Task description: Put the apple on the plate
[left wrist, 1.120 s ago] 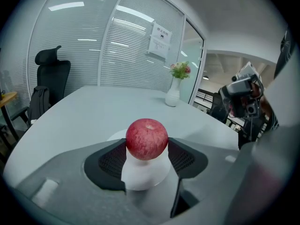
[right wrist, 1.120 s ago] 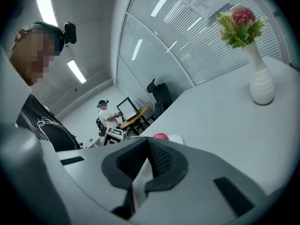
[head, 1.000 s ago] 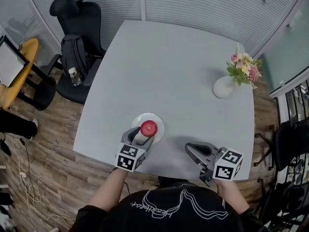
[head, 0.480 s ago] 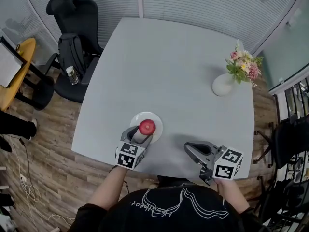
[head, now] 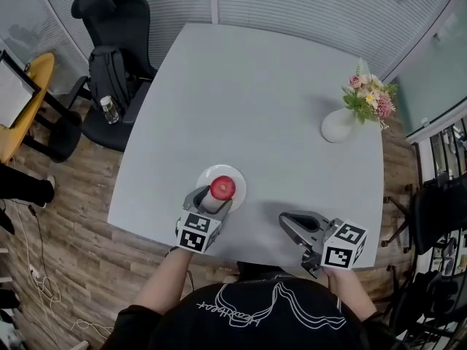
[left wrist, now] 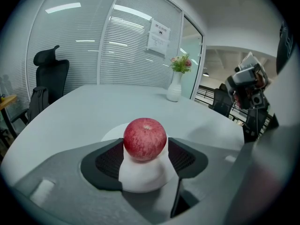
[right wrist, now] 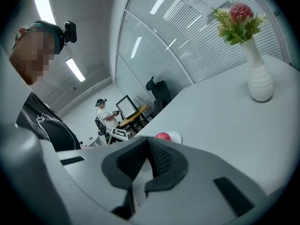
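Note:
A red apple (head: 223, 187) is held between the jaws of my left gripper (head: 212, 196), right over the white plate (head: 237, 179) near the table's front left edge. In the left gripper view the apple (left wrist: 144, 138) fills the gap of the left gripper (left wrist: 144, 148), touching both black pads, with the plate (left wrist: 111, 133) showing white beneath it. I cannot tell whether the apple rests on the plate. My right gripper (head: 290, 223) hovers at the front right with its jaws together and nothing between them. From the right gripper view the apple (right wrist: 162, 136) and plate (right wrist: 175, 136) lie beyond the right gripper (right wrist: 149, 149).
The grey table (head: 255, 86) carries a white vase of flowers (head: 338, 128) at the far right. A black office chair (head: 117, 20) with a backpack stands off the table's left corner. A person sits at a yellow table (right wrist: 126, 115) in the background.
Only the head camera has shifted a little. The left gripper stays shut on the apple over the plate, and the right gripper has not moved.

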